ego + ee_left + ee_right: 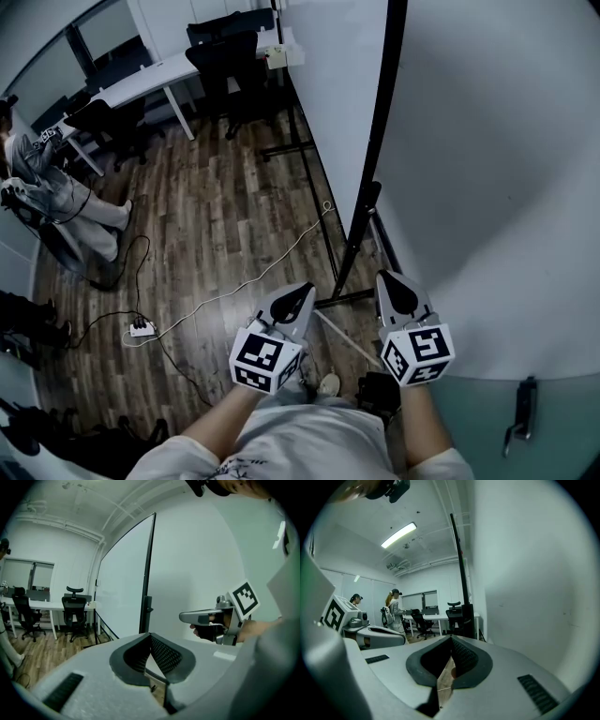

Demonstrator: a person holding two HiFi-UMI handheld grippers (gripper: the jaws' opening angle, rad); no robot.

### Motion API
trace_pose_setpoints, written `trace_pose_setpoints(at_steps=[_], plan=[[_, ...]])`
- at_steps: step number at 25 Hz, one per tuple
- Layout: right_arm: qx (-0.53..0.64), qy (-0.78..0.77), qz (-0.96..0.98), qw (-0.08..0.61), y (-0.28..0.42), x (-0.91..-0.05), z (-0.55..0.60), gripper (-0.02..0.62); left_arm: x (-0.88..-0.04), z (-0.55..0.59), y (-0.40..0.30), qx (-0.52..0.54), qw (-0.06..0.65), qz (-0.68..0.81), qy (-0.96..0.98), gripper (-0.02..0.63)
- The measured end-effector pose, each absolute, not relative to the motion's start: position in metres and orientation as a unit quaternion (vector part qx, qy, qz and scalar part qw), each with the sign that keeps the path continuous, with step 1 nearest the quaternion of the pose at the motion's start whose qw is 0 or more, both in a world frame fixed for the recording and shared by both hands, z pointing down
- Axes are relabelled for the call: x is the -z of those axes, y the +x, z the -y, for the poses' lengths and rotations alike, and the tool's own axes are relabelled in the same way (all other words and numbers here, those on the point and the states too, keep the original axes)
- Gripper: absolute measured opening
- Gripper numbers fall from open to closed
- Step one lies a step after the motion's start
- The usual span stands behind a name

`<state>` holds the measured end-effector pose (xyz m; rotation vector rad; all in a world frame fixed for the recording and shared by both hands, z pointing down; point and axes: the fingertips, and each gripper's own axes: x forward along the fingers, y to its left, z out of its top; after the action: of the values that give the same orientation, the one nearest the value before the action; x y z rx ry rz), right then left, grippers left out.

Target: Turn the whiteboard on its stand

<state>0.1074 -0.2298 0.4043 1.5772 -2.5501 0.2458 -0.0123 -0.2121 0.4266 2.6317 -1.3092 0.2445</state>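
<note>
Whiteboard [333, 94] upright and edge-on in its black stand [349, 258] on the wood floor [225, 216], left hand-held gripper [296, 298] and right hand-held gripper [397, 287] near its post, both closed tight and empty

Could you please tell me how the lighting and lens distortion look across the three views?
Head view: dim and bluish, with wide-angle distortion bowing the white desk near the edge. Left gripper view: black vignette corners, whiteboard evenly lit, no glare. Right gripper view: the ceiling light is the only bright spot, with the same round vignette.
</note>
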Motion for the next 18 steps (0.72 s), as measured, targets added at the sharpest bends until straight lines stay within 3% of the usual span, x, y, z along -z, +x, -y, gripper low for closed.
trace_pose_setpoints(at_steps=[18], plan=[[-0.082,0.543,0.832,0.072,0.099,-0.409,0.312,0.026,-0.423,0.279,-0.021,-0.077,0.091,0.426,0.897,0.011]])
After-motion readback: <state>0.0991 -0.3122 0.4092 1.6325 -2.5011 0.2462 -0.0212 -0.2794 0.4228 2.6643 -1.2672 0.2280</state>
